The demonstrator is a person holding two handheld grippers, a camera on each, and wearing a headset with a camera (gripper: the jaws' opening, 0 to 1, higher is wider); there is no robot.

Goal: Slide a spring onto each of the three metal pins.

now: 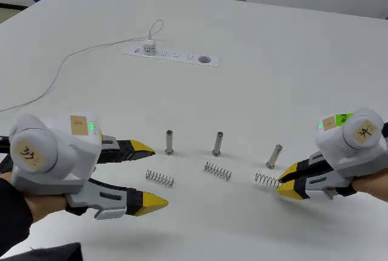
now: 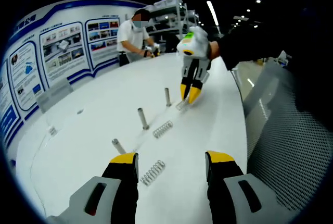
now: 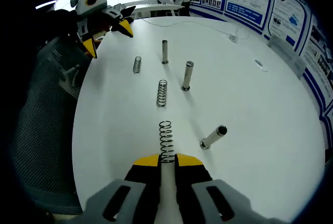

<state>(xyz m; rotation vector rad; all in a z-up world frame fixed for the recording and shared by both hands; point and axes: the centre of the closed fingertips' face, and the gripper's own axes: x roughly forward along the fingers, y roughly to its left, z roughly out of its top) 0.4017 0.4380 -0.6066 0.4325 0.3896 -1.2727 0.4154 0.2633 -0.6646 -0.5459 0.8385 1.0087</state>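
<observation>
Two rows on the bench, a power strip well behind them.
Behind: left pin, middle pin, right pin. Just before them: left spring, middle spring, right spring, the last's end between the right gripper's jaws.

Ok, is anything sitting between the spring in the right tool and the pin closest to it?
Nothing visible. The right tool grips one end of the spring, and just bare table lies between that spring and the nearest pin, which looks tilted, not upright.
</observation>
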